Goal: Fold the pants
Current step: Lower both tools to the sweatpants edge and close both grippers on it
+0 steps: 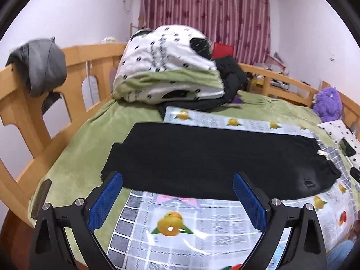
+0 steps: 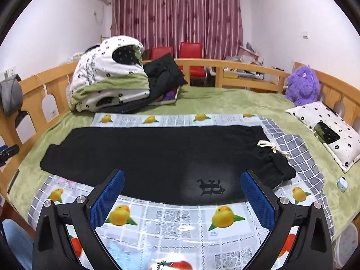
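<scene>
Black pants (image 1: 202, 155) lie flat across a fruit-print plastic sheet (image 1: 180, 222) on the bed, folded lengthwise, leg ends at the left, waistband with a white drawstring (image 2: 270, 147) at the right. They also show in the right wrist view (image 2: 162, 155), with a small logo (image 2: 211, 187) near the front edge. My left gripper (image 1: 177, 180) is open and empty, just in front of the pants' near edge, toward the leg end. My right gripper (image 2: 182, 180) is open and empty, at the near edge toward the waist end.
A folded white-and-green quilt (image 2: 108, 81) and dark clothes (image 2: 164, 74) sit at the back of the bed. A purple plush toy (image 2: 302, 85) and a pillow (image 2: 326, 132) lie at the right. A wooden rail (image 1: 27, 103) rings the bed, with a grey garment (image 1: 40, 65) hung on it.
</scene>
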`<act>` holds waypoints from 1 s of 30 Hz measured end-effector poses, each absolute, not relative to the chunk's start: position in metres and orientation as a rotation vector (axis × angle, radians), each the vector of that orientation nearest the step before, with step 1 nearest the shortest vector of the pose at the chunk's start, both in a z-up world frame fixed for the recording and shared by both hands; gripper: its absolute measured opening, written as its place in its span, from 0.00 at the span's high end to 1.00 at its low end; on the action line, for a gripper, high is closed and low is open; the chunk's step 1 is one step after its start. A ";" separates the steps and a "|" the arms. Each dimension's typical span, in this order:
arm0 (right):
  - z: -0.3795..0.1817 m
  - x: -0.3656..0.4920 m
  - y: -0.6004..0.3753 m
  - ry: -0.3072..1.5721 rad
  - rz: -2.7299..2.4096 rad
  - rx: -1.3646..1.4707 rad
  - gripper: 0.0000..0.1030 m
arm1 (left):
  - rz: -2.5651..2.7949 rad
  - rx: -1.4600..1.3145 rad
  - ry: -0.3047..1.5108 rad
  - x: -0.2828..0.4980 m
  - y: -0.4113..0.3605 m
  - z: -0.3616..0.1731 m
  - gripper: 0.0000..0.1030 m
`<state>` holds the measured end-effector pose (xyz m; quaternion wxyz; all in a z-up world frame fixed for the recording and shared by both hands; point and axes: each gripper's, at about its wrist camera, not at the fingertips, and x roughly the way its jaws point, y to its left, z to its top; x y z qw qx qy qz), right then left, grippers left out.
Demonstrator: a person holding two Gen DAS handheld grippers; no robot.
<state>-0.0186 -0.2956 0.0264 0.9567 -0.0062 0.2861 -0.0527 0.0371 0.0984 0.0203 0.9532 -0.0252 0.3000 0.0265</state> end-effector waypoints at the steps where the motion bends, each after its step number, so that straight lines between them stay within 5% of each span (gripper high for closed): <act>1: 0.018 -0.011 -0.303 0.588 -0.126 -0.017 0.02 | 0.062 -0.055 0.619 0.042 0.103 0.014 0.03; 23: -0.118 0.081 -0.449 0.904 -0.250 0.284 0.17 | 0.107 -0.261 0.895 0.162 0.172 -0.109 0.10; 26: -0.130 0.082 -0.452 0.929 -0.270 0.278 0.17 | 0.121 -0.331 0.924 0.172 0.176 -0.129 0.23; 30: -0.141 0.081 -0.465 0.951 -0.295 0.310 0.17 | 0.144 -0.440 0.983 0.180 0.186 -0.162 0.28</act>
